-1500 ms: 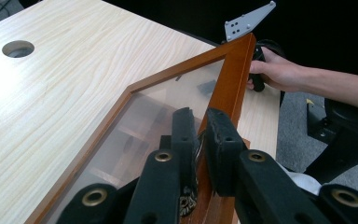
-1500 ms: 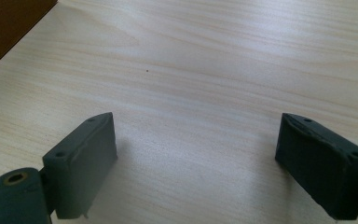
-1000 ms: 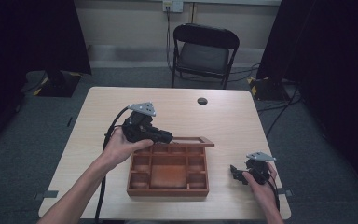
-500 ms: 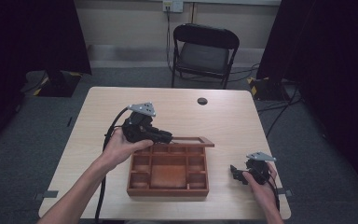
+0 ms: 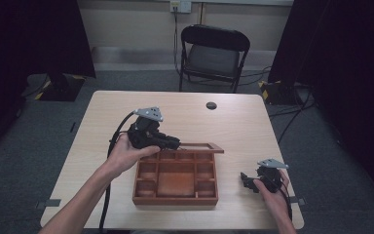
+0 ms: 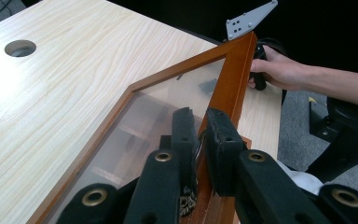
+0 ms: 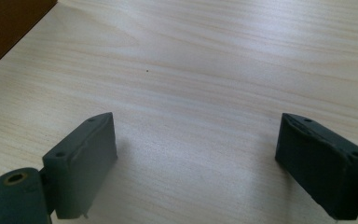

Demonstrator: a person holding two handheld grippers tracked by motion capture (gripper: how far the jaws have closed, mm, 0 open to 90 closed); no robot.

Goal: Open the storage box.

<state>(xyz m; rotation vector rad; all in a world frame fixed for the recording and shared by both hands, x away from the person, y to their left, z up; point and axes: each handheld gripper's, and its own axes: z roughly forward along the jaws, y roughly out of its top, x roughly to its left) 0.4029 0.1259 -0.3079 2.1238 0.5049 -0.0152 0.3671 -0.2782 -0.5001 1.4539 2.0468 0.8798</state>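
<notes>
Lid [image 5: 200, 146] raised, long axis 9-to-3 o'clock.
L claw [image 6: 200, 135] pinches lid frame over tray [image 5: 175, 197]; R claw [image 7: 196, 163] wide open, empty, above tabletop [image 5: 243, 122].

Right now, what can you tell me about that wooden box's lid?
The lid is a reddish-brown wooden frame around a clear pane. It stands raised off the back of the open wooden box, which has small compartments. The left gripper is shut on its frame edge, holding it up. Through the pane, the compartments show faintly. Nothing else touches it.
</notes>
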